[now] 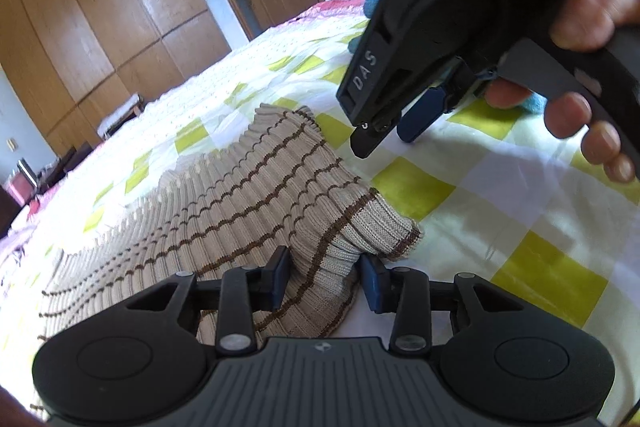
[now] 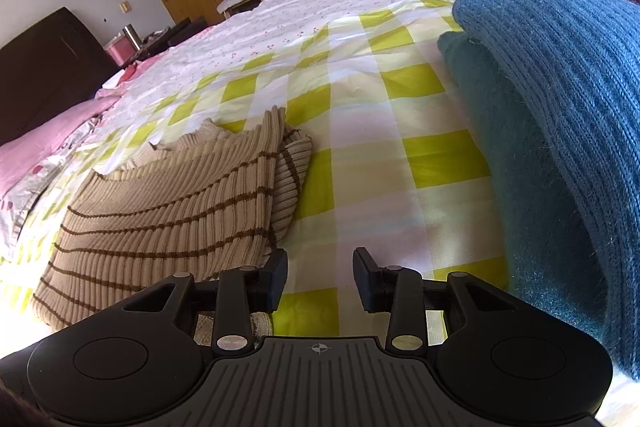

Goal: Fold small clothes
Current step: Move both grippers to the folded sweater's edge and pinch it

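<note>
My left gripper (image 1: pixel 325 279) has its fingers apart around the striped sweater's (image 1: pixel 224 203) soft, limp, light cuff, the best hold, while my right gripper (image 2: pixel 320 277) gapes empty.

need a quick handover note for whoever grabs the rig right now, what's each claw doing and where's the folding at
Left claw: jaws apart around a bunched fold of the beige striped sweater; not clearly clamped.
Right claw: open, empty, hovering over the checked bedsheet just right of the sweater's edge.
Beige sweater lies on the bed, partly folded, one side turned over itself.
Blue knitwear is piled at the right of the bed; folded or not, cannot tell.
Left: finish the beige sweater's fold and flatten it, then check the blue pile.
</note>
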Demonstrator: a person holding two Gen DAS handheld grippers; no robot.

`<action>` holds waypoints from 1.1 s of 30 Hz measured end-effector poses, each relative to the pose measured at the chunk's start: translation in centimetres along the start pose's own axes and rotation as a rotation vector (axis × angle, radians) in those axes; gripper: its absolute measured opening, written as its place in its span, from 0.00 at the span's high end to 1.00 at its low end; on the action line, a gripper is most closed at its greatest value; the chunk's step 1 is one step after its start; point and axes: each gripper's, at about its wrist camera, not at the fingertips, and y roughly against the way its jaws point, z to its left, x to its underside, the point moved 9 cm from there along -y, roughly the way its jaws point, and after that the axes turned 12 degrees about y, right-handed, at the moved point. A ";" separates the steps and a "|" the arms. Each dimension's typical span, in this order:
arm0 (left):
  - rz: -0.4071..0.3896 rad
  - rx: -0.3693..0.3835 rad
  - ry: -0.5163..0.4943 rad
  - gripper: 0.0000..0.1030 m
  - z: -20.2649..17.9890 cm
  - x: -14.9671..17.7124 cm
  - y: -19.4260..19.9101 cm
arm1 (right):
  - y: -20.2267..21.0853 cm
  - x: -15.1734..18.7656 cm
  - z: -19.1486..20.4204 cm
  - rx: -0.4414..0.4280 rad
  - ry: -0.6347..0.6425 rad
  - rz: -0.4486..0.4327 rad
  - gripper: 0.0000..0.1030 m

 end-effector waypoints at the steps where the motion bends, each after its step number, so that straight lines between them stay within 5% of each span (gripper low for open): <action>1: 0.009 0.002 0.011 0.56 0.2 -0.1 -0.1 | -0.1 0.0 0.0 -0.002 -0.001 0.002 0.65; 33: 0.042 -0.008 0.023 0.56 -0.1 -0.3 -1.2 | -0.3 0.3 0.1 -0.043 -0.037 0.001 0.56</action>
